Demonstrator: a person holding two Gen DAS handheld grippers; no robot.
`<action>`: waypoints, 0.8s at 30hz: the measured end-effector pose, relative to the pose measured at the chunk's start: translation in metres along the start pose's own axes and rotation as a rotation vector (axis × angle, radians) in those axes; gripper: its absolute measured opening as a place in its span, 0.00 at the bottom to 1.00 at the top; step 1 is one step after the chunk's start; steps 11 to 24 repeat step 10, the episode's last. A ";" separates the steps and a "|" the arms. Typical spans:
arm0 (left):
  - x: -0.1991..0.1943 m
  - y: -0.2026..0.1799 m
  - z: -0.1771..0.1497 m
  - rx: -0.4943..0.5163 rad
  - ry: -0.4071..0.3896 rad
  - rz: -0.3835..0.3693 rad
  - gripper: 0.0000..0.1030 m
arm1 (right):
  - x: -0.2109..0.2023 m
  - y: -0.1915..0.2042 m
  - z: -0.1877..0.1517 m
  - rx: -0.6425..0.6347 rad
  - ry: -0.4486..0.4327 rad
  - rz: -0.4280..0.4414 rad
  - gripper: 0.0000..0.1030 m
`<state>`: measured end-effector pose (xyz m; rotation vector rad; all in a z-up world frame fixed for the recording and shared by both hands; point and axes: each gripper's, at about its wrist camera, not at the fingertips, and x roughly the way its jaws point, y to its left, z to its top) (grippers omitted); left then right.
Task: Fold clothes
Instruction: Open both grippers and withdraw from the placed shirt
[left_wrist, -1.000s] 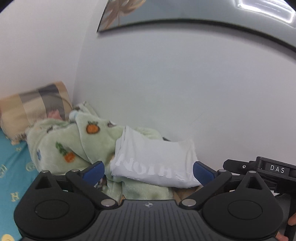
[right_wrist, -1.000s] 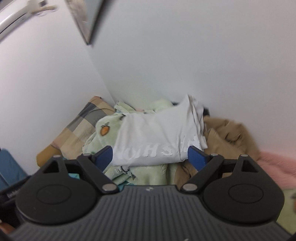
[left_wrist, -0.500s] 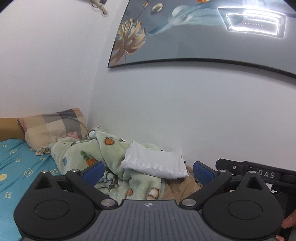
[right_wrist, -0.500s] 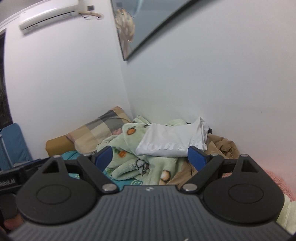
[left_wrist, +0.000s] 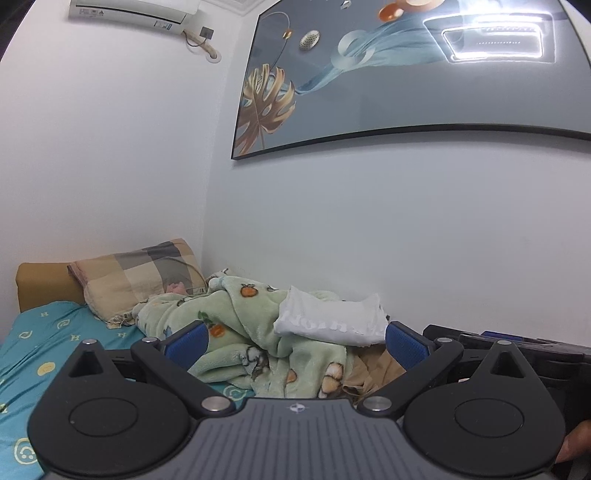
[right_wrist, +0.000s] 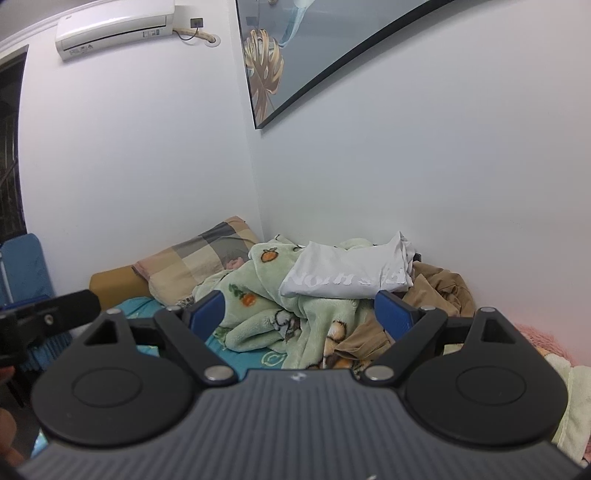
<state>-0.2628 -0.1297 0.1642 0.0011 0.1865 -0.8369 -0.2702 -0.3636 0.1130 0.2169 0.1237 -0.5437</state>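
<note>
The left gripper (left_wrist: 294, 338) hung with its jaws released, its blue-padded fingers spread wide and nothing between them, and the right gripper (right_wrist: 300, 309) showed the same wide, empty stance. Well beyond both pairs of jaws, a folded white T-shirt (left_wrist: 332, 319) (right_wrist: 347, 275) with pale lettering across its front lay on top of a rumpled green fleece blanket (left_wrist: 255, 332) (right_wrist: 295, 317) printed with oranges and small animals, close against the wall (left_wrist: 369, 229) (right_wrist: 406, 166). The blanket was heaped on a bed covered with a turquoise patterned sheet (left_wrist: 44, 350) (right_wrist: 251, 354). To the blanket's left, a checked beige and grey pillow (left_wrist: 140, 273) (right_wrist: 199, 262) leaned on a mustard-coloured headboard cushion (left_wrist: 40, 284) (right_wrist: 114, 286) in the corner of the room. To the right of the shirt, crumpled tan clothing (right_wrist: 439, 291) (left_wrist: 369, 373) lay partly under the blanket's edge, and in the right wrist view a pink fluffy cover (right_wrist: 543, 339) spread further right along the wall. Part of the right gripper's black body (left_wrist: 517, 347) reached into the left wrist view at the right edge, and the left gripper's black frame (right_wrist: 48, 314) appeared at the left edge of the right wrist view. Above the bed hung a large framed picture (left_wrist: 406, 74) (right_wrist: 295, 48) with a golden leaf on grey-blue, and a white air conditioner (left_wrist: 136, 11) (right_wrist: 114, 27) was mounted high on the adjoining wall.
</note>
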 end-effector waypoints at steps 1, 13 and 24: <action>0.000 0.001 -0.001 -0.005 0.004 0.000 1.00 | -0.001 0.002 -0.001 -0.005 -0.001 -0.002 0.87; 0.008 0.009 -0.009 -0.013 0.021 0.003 1.00 | 0.000 0.012 -0.002 -0.038 -0.008 -0.016 0.87; 0.008 0.009 -0.009 -0.013 0.021 0.003 1.00 | 0.000 0.012 -0.002 -0.038 -0.008 -0.016 0.87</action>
